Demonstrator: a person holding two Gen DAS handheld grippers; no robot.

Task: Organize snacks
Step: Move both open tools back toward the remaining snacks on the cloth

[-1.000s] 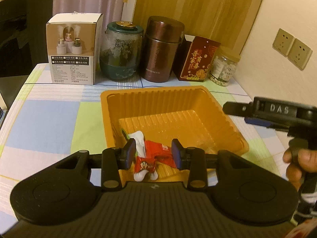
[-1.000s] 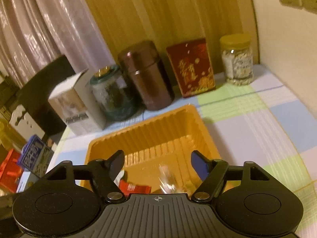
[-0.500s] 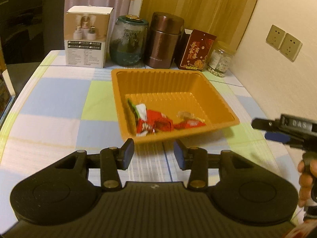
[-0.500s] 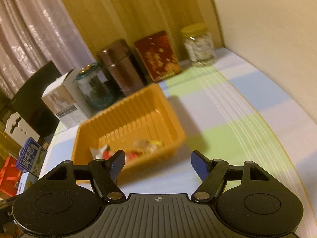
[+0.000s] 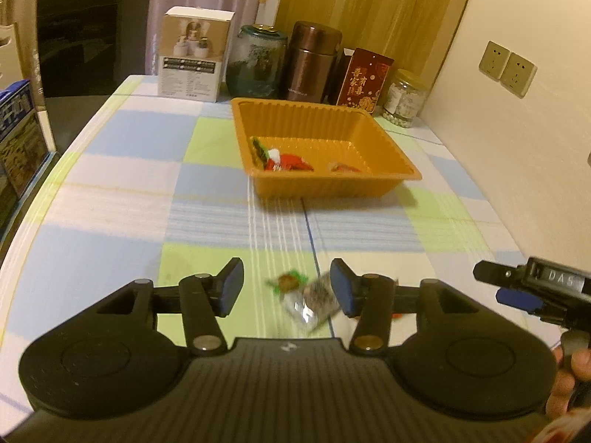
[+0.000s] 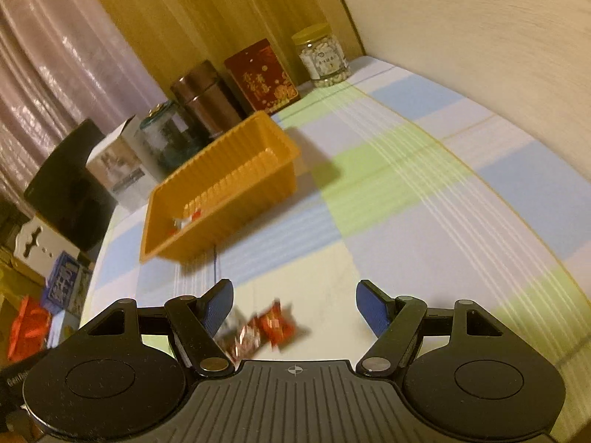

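Checked cloth covers the table (image 5: pixel 122 199), jars and boxes lining its far edge. Mid-table, an orange tray (image 5: pixel 380 179) holds several wrapped snacks (image 5: pixel 286 162). More sweets (image 5: pixel 306 293) lie near both unclenched, empty grippers: left gripper (image 5: pixel 286 289), jaws just widening, right gripper (image 6: pixel 295 308).

Both cameras sit just behind their own claws, low and close over the checked table (image 5: pixel 110 203), angled downward. The left wrist view faces squarely toward the orange tray (image 5: pixel 332 184) and the wall of containers behind it. The right wrist view is rolled, seeing the same tray (image 6: pixel 236 217) from its right side. Both share tray, brown canister (image 5: pixel 312 62) and red box (image 6: pixel 262 77).
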